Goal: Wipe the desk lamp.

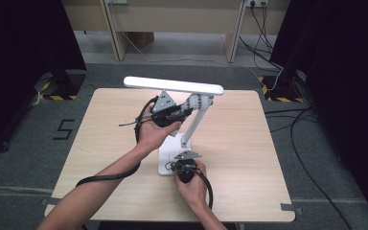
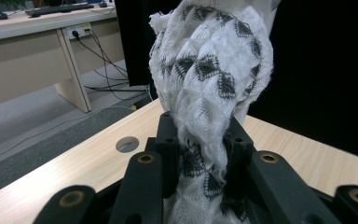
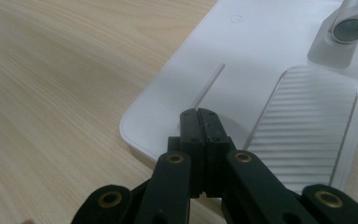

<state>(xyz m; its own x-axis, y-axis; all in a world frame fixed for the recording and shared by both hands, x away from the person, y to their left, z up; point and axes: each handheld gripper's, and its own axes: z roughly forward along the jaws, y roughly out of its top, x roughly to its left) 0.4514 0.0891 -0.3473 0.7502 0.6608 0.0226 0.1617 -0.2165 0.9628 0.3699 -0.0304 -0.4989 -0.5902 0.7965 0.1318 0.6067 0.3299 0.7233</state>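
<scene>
Right gripper (image 3: pixel 200 114), jaws pressed together, rests on the flat white lamp base (image 3: pixel 261 60) (near its corner), while the left gripper (image 2: pixel 200 135) clamps a white-and-black knitted cloth (image 2: pixel 212 70) against the lamp's upright arm (image 1: pixel 194 125).

**Everything placed around the lamp base**

The lamp base (image 1: pixel 168 155) lies on the worktop (image 1: pixel 249 158), near its middle. From the base's far right corner the stem (image 1: pixel 194 125) rises, with the lamp head (image 1: pixel 173 85) above. The cloth (image 1: pixel 195 102) sits against the stem's upper part, held in the left tool (image 1: pixel 184 111) (high above the base). The right tool (image 1: pixel 176 166) rests on the base's near edge.
</scene>
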